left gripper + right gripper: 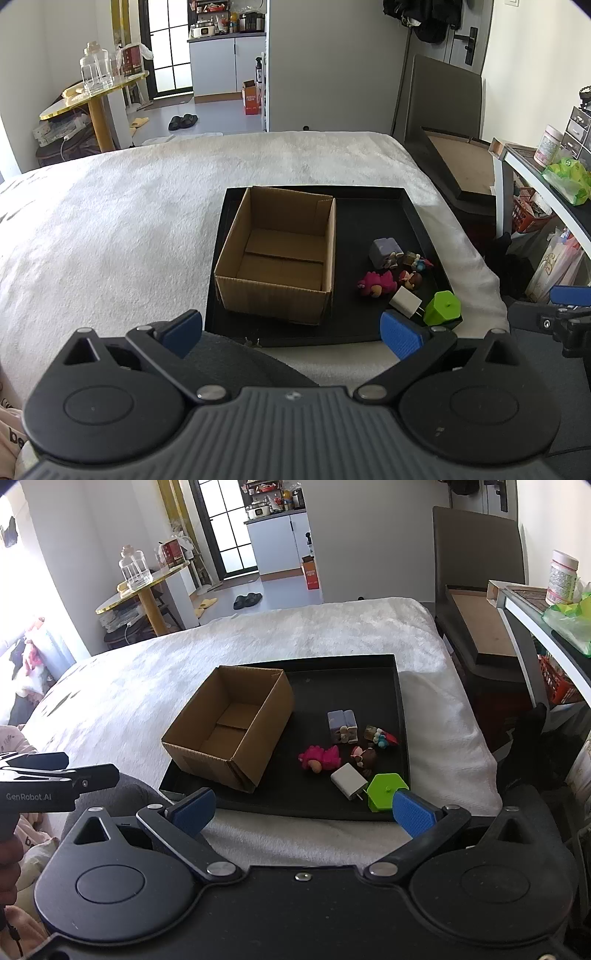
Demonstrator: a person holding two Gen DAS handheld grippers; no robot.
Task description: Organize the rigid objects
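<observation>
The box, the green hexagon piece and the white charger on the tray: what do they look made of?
Box: brown corrugated cardboard, matte; fluted cut edges and folded bottom flaps show.
Green hexagon piece: likely hard plastic, smooth, flat crisp facets with slight sheen.
White charger: looks like smooth plastic casing, with metal prongs at one end.
Black tray: matte; material unclear.

White-blanketed bed (147,221), round yellow table (92,96) at left, dark chair (443,96) right, daylight through a gridded door (168,44).

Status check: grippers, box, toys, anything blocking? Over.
Left gripper and right gripper open, empty. Cardboard box empty. Toys, green block on tray. Nothing blocking.
</observation>
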